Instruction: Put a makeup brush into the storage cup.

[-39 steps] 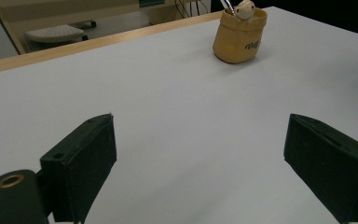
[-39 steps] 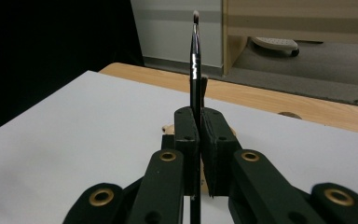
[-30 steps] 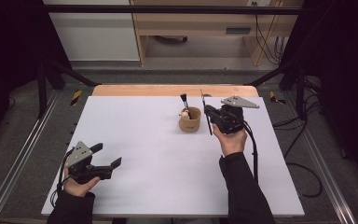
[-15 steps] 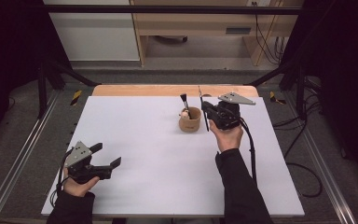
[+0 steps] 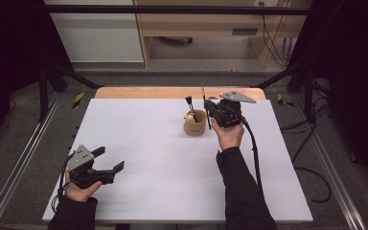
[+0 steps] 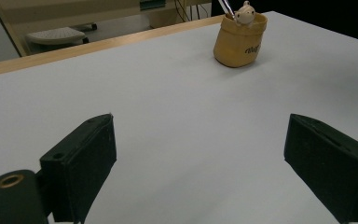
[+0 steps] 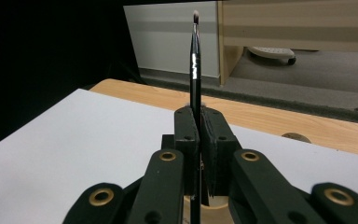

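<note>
High view, cup [image 5: 195, 125] near table's far edge [image 5: 172, 92]

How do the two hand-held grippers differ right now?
The left hand-held gripper is open and holds nothing; the right hand-held gripper is shut on a thin black brush, held upright. The left sits near the table's near edge, the right beside the tan cup. Both are black.

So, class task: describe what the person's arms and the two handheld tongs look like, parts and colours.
Both tongs, left and right, are black, each with two blocky flat-faced jaws. Brass-coloured rings sit at the joints of the linkage arms. A grey three-cornered plate tops each one, and a black cable trails from the right one along the forearm. The person wears dark long sleeves.
</note>
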Available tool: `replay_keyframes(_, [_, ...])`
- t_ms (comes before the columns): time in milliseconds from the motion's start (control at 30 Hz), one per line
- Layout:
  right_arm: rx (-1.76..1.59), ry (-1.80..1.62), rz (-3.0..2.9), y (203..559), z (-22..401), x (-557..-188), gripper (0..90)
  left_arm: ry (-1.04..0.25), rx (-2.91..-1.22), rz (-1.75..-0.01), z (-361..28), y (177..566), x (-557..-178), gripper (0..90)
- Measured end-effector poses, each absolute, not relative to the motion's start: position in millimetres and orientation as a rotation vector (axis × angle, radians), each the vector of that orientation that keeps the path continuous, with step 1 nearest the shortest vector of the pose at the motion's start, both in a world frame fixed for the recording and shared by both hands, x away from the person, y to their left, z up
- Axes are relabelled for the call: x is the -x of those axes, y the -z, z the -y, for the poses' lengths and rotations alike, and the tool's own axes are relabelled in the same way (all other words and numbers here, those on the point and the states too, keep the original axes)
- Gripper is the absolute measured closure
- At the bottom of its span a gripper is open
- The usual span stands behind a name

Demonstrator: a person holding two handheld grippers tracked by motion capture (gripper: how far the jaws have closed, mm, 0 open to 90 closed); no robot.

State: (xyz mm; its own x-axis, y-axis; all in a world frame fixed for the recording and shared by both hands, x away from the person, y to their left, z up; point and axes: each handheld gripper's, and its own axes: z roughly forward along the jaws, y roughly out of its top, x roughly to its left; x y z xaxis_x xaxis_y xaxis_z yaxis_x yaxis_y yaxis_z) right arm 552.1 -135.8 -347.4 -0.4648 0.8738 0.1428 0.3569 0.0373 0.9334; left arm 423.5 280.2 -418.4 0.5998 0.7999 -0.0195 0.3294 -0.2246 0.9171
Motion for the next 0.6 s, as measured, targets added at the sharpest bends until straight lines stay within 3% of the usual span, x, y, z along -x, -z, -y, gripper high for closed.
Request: replay_keyframes(600, [-1.238,-1.408,-1.825,353.9,122.2,-576.4,85.8,-0.575,-1.805,-0.918,-281.2,418.6,-424.0,8.6])
